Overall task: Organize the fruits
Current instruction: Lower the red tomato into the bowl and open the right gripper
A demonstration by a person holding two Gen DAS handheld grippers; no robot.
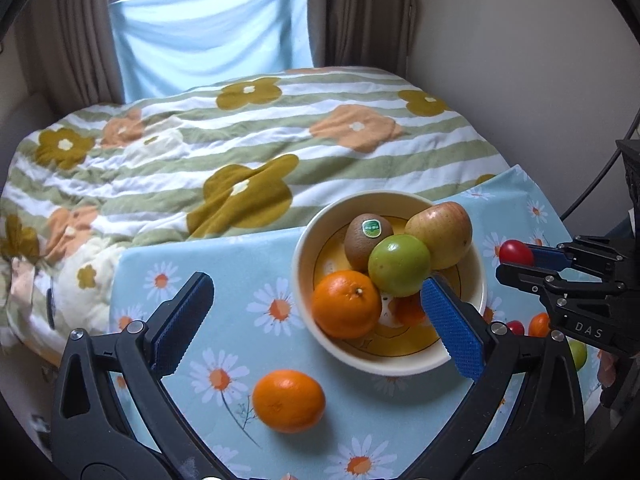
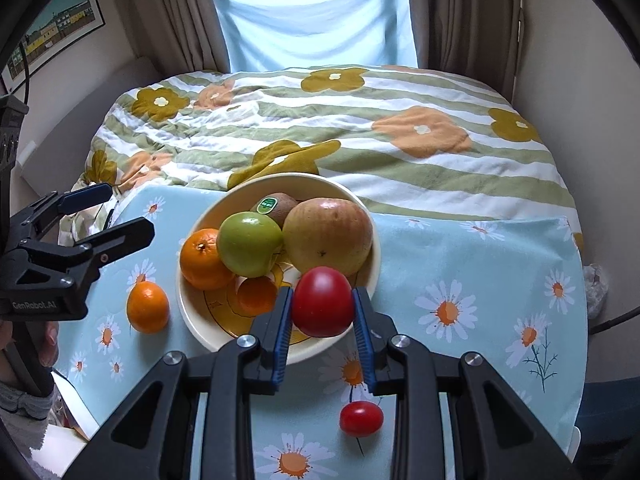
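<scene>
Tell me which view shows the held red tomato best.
The right wrist view: the red tomato fills the centre, clamped in the right gripper. The left wrist view shows only a small part of it at the far right, past the bowl.

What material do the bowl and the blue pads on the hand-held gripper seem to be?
Bowl: probably glazed ceramic, since its cream rim is smooth and glossy; melamine is possible. Pads on the left hand-held gripper: likely rubber, matte with a fine ribbed texture.
</scene>
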